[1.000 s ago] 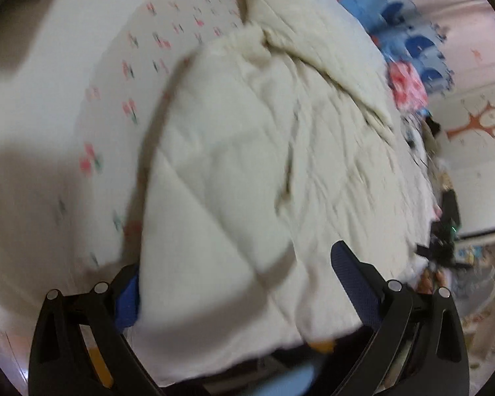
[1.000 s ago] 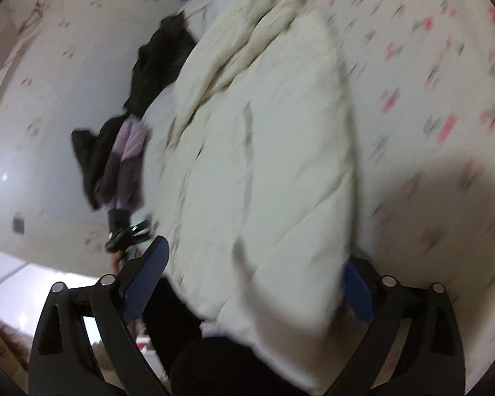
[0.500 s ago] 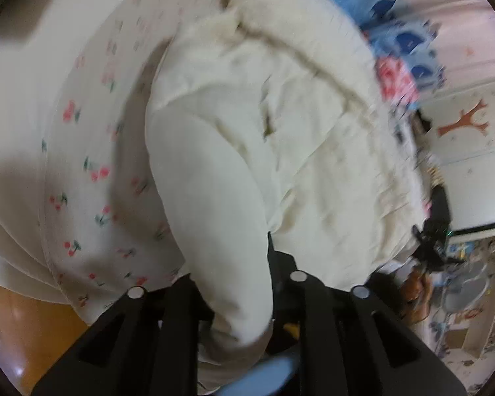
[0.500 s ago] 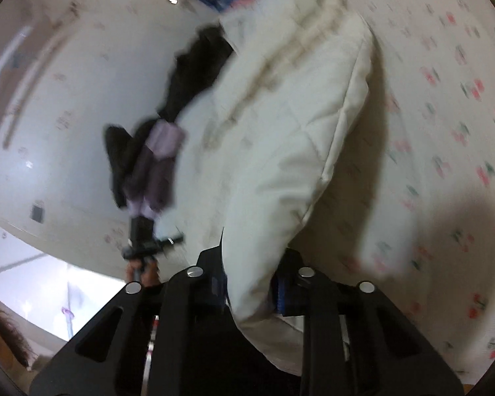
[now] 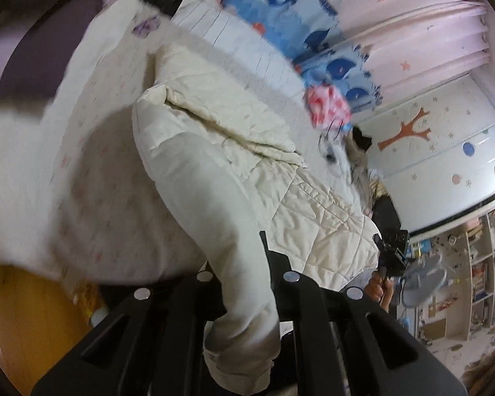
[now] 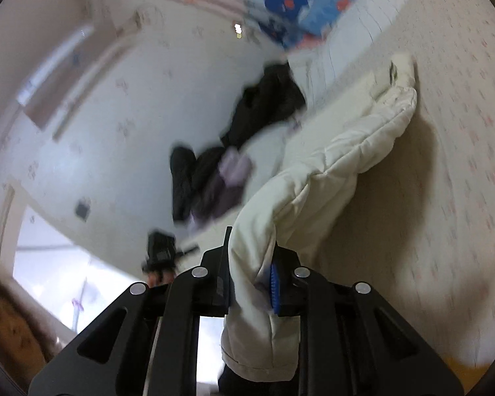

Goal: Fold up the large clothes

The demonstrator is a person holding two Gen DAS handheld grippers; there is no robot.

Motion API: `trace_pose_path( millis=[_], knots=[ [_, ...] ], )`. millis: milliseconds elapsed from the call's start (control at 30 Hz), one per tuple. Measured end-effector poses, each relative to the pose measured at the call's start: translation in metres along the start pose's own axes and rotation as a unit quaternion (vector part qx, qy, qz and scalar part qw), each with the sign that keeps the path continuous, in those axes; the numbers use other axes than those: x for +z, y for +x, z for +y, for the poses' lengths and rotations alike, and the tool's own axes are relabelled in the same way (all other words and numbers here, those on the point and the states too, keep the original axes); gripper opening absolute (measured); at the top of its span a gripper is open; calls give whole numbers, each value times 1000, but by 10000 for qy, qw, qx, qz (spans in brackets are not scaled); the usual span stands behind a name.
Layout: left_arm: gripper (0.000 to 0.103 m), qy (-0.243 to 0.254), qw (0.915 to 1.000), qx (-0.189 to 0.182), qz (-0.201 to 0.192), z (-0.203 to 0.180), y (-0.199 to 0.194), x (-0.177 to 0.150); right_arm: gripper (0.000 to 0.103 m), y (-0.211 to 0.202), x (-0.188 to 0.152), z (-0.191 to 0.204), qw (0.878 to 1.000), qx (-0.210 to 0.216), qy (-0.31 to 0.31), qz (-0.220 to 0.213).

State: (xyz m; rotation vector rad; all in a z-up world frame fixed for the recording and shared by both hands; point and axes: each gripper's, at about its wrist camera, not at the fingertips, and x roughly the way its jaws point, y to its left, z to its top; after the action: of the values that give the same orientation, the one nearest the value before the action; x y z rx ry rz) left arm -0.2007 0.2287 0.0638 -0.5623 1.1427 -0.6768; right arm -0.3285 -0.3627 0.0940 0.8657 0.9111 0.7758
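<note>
A large cream quilted coat (image 5: 234, 165) lies across a bed with a cherry-print sheet (image 5: 92, 178). My left gripper (image 5: 239, 283) is shut on one edge of the coat, which hangs down between its fingers. My right gripper (image 6: 250, 280) is shut on another edge of the same coat (image 6: 340, 165), pinched against the blue pad (image 6: 274, 292). Both held edges are lifted off the bed, and the rest of the coat trails back onto the sheet (image 6: 445, 151).
Dark and lilac clothes (image 6: 221, 165) are heaped on the bed beyond the coat. A blue whale-print cover (image 5: 313, 36) and a pink bundle (image 5: 326, 105) lie at the far end. The yellow floor (image 5: 23, 323) shows beside the bed, with shelves (image 5: 478, 264) by the wall.
Both grippers closed on the coat's near edges, then lifted and pulled them back. The coat now rises off the sheet toward each gripper.
</note>
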Motion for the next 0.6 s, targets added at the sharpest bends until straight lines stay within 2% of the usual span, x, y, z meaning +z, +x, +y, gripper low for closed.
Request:
trace_pose_path(
  millis=[33,67,100,133,167,200,267,300,367,433,500,600],
  knots=[
    [14,114,9992,177,332,13,5,-13,34,-1,-12,-14,9990,-335,102,281],
    [19,137,9969,457,632,30,15,-22,46,-4,-19,-26,9972,-605,204,384],
    [19,-30,9932,881,764,51,21,-26,49,-11,-25,-42,9934,-1020,333,400],
    [20,-312,9899,1101,832,71,21,-27,49,-20,-28,-55,9888,-1373,478,329],
    [22,-548,9894,1086,787,85,17,-25,50,-35,-25,-68,9851,-1575,689,51],
    [22,-636,9902,1055,656,91,12,-23,52,-45,-20,-73,9839,-1593,780,-209],
    [24,-440,9928,1075,298,83,-4,-11,65,-53,4,-66,9834,-1610,607,-577],
    [27,-318,9935,1070,234,75,-5,-4,68,-48,19,-59,9835,-1628,439,-652],
    [31,100,9932,1150,131,49,3,22,84,-22,57,-45,9866,-1482,150,-671],
    [31,438,9921,1155,198,26,21,46,88,11,92,-40,9881,-1388,-55,-659],
    [40,471,9947,911,118,14,27,64,88,54,132,-49,9876,-1426,-40,-653],
    [41,821,9888,1205,320,1,34,73,88,106,178,-77,9815,-1796,118,-657]
  ],
)
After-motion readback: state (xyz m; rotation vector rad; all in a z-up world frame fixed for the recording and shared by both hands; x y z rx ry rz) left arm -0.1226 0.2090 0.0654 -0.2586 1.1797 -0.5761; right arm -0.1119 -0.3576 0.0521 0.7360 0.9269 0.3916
